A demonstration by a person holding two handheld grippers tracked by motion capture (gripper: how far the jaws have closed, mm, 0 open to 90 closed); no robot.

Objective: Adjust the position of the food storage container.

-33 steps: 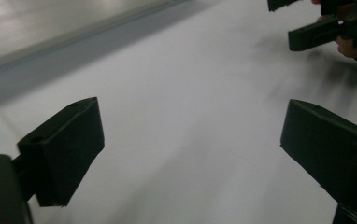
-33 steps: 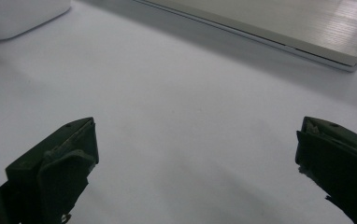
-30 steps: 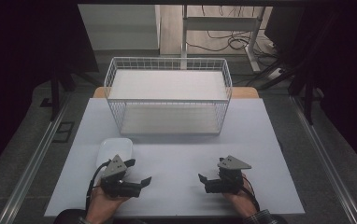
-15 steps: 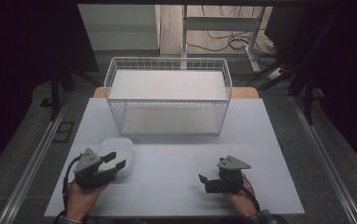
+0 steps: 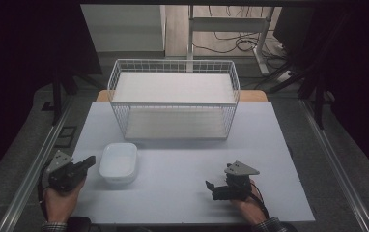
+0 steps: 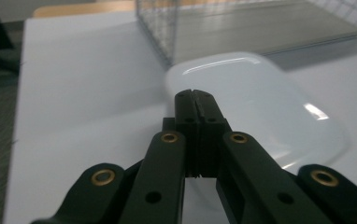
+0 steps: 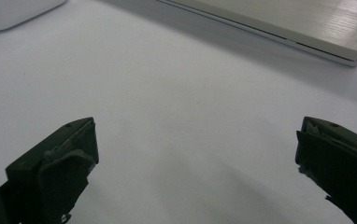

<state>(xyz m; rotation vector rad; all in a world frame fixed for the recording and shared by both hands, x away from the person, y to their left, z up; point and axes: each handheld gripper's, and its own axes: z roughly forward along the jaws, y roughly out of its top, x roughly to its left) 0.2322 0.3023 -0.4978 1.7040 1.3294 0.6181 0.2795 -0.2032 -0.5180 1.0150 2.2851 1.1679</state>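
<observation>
A white shallow plastic tub [image 5: 119, 163] lies on the white table top [image 5: 182, 159], front left of centre. My left gripper [image 5: 92, 161] sits just left of the tub and points at its side. Its jaws have just been closing and now stand shut with nothing between them. In the left gripper view the shut tips [image 6: 195, 95] stop short of the tub [image 6: 260, 93]. My right gripper [image 5: 211, 190] rests near the front right, open and empty. The right gripper view shows its jaws [image 7: 195, 135] wide apart over bare table, with the tub's corner [image 7: 13, 11] far off.
A white wire basket [image 5: 173, 96] with a pale board in its bottom stands at the back centre of the table; its mesh corner [image 6: 162, 28] shows behind the tub. Dark floor and metal rails [image 5: 33, 169] flank the table.
My left hand has slid left from in front of the tub to its left side, and its jaws went from open to shut. The right gripper has not moved.
</observation>
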